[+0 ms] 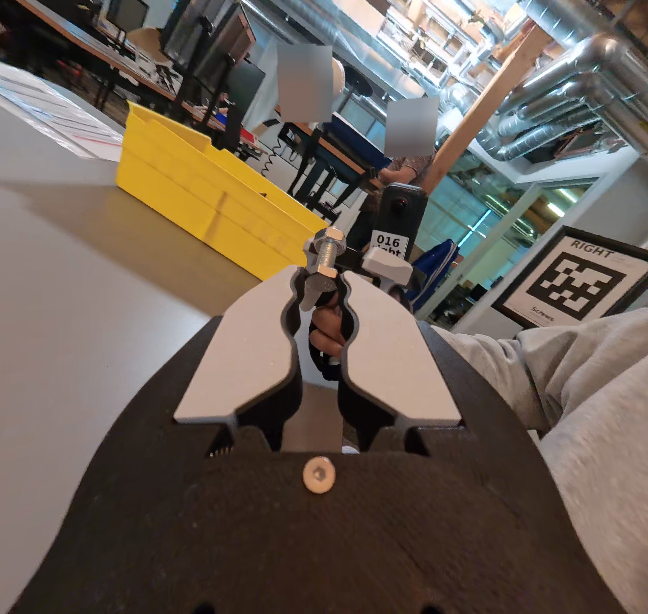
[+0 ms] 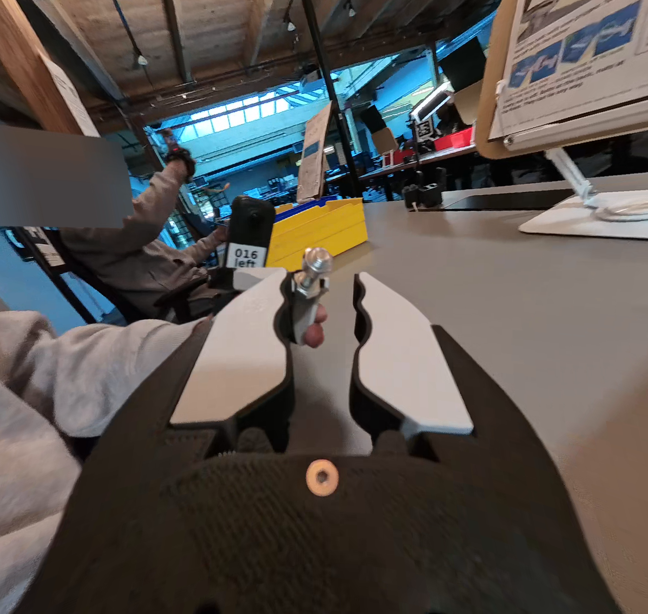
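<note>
Both of my grippers were raised above the grey table (image 2: 491, 299), facing each other, each tilted so the room beyond leaned. My left gripper (image 1: 319, 279) was clenched on a silver bolt (image 1: 324, 258), its hex head pinched between the wavy black pads at the fingertips, the threaded shank pointing away and up with a nut (image 1: 329, 237) sitting at its far end. My right gripper (image 2: 321, 281) was released, its two fingers well apart; the bolt (image 2: 312, 274) stood in the gap nearer its left finger, and I could not tell whether that finger touched it. My grey sleeve (image 1: 547, 386) crossed the right side of the left wrist view and another sleeve (image 2: 70, 369) filled the left side of the right wrist view. A stack of yellow bins (image 1: 210, 190) sat on the table beyond the bolt. A framed card with a black-and-white square pattern (image 1: 578, 278) leaned at the right. A clipboard on a white stand (image 2: 575, 53) was cut off by the edge of the right wrist view. Through the left gripper's gap I saw only part of my other hand (image 1: 328, 330). People at far benches were blurred over.
</note>
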{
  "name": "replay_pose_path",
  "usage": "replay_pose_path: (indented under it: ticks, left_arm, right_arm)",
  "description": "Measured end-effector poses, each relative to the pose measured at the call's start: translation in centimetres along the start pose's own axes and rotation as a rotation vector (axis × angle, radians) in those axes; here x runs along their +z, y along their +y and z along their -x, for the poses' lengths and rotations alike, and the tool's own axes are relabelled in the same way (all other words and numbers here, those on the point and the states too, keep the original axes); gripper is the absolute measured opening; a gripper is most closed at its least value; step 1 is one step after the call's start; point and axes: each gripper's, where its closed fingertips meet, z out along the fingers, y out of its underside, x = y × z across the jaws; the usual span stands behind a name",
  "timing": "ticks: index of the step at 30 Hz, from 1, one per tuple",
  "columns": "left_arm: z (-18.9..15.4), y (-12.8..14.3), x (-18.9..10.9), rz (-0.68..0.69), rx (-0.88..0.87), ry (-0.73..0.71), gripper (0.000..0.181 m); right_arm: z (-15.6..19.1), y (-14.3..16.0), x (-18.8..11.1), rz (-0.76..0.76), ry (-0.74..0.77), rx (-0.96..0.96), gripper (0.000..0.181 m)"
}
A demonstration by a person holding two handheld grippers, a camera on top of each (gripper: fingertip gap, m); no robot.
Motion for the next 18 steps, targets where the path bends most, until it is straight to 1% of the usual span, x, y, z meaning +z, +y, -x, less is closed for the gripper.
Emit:
replay_pose_path:
  ticks: [3, 5, 8, 11, 12, 15, 18]
  left_arm:
    - [0.5, 0.5, 0.2, 0.014, -0.042, 0.038, 0.018]
    - [0.6, 0.7, 0.4, 0.025, -0.055, 0.058, 0.018]
    - [0.6, 1.6, 0.9, 0.065, -0.088, 0.092, 0.018]
    - [0.7, 2.3, 1.3, 0.092, -0.089, 0.080, 0.018]
    - [0.7, 2.3, 1.3, 0.089, -0.093, 0.079, 0.018]
    - [0.6, 2.4, 1.3, 0.088, -0.116, 0.095, 0.018]
    - [0.3, 2.9, 1.4, 0.115, -0.123, 0.114, 0.019]
  right_arm:
    - [0.1, 0.9, 0.0, 0.044, -0.001, -0.008, 0.027]
    - [0.1, 0.8, -0.3, 0.037, 0.010, -0.021, 0.022]
    - [-0.2, 0.6, -0.7, 0.027, 0.017, -0.001, 0.021]
    - [-0.9, 0.9, -0.8, 0.036, 0.044, 0.023, 0.023]
    - [-1.2, 1.0, -0.9, 0.042, 0.059, 0.027, 0.018]
    - [-1.4, 1.1, -1.0, 0.051, 0.052, 0.044, 0.017]
    - [-1.3, 1.2, -1.0, 0.064, 0.042, 0.065, 0.017]
